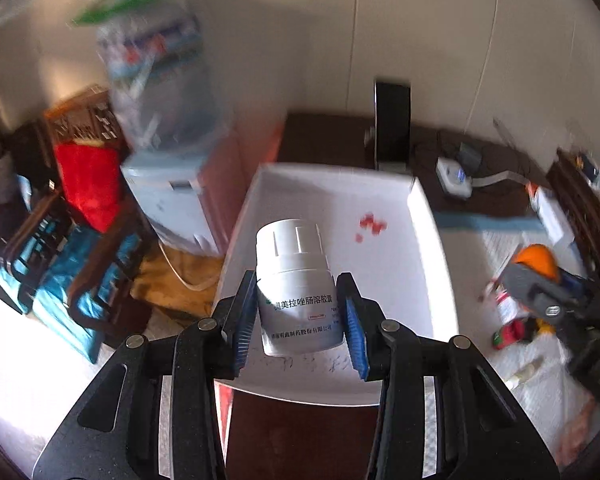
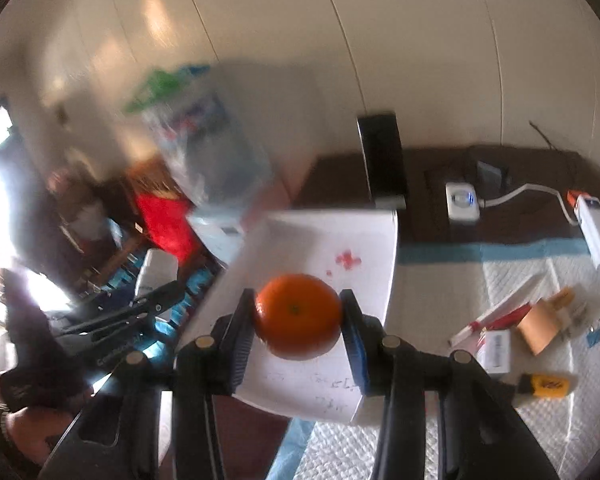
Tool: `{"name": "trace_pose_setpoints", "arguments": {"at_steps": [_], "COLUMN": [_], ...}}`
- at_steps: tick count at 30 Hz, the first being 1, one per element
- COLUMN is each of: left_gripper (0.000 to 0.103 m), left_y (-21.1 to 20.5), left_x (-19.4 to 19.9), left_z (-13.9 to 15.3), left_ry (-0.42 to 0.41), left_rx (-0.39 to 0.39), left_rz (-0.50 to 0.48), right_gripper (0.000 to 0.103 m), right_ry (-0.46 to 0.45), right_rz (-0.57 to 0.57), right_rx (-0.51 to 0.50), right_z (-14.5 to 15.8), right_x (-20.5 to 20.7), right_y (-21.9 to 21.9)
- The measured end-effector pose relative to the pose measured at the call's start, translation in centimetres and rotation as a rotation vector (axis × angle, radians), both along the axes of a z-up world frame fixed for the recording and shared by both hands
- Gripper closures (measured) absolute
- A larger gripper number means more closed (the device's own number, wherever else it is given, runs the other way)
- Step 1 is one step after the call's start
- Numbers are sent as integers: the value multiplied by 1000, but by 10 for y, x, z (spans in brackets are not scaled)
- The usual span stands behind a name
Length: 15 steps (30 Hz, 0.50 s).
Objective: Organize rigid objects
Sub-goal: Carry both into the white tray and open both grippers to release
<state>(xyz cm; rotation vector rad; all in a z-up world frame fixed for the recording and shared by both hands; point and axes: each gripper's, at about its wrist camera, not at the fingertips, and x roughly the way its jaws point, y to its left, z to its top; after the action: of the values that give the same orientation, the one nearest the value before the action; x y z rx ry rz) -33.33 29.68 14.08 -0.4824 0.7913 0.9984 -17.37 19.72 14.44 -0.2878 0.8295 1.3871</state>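
My left gripper (image 1: 300, 308) is shut on a white medicine bottle (image 1: 296, 292) with dark print on its label, held over the near end of a white open box (image 1: 428, 240). In the right wrist view my right gripper (image 2: 298, 318) is shut on an orange (image 2: 298, 316), also above the white box (image 2: 384, 248). The box floor bears a small red mark (image 1: 372, 224) and some handwriting. The right gripper with the orange (image 1: 538, 262) shows at the right edge of the left wrist view. The left gripper shows as a dark shape (image 2: 132, 316) at the left of the right wrist view.
The box sits at the left end of a dark table with a quilted white mat (image 2: 460, 320). On the mat lie small boxes and packets (image 2: 532, 320) and a yellow item (image 2: 548, 386). Behind are a black upright device (image 2: 382, 160), a white adapter (image 2: 462, 200), and a water dispenser (image 1: 168, 200) off the table's left.
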Motion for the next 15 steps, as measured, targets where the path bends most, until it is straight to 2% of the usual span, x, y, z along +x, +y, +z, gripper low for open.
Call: {"name": "trace_pose_setpoints", "arguments": {"at_steps": [3,7,12,15], "left_gripper": [64,64,63,63], "left_y": [13,26,34,37], "left_x": [5,8,13,17], "left_z": [-37,-65,-88,-100], "left_ry": [67,94,129,139], "left_rx": [-61,-109,-141,-164], "left_rz": [-31,-20,-24,-19], "right_gripper": [62,62,62,61], "right_ry": [17,45,-53,-58], "right_rz": [-23,-32,13,20], "right_rx": [-102,-215,-231,-252], "right_z": [-37,-75,-81,-86], "right_x": [-4,-9,-24,-22], "right_y": [20,38,48,53]}}
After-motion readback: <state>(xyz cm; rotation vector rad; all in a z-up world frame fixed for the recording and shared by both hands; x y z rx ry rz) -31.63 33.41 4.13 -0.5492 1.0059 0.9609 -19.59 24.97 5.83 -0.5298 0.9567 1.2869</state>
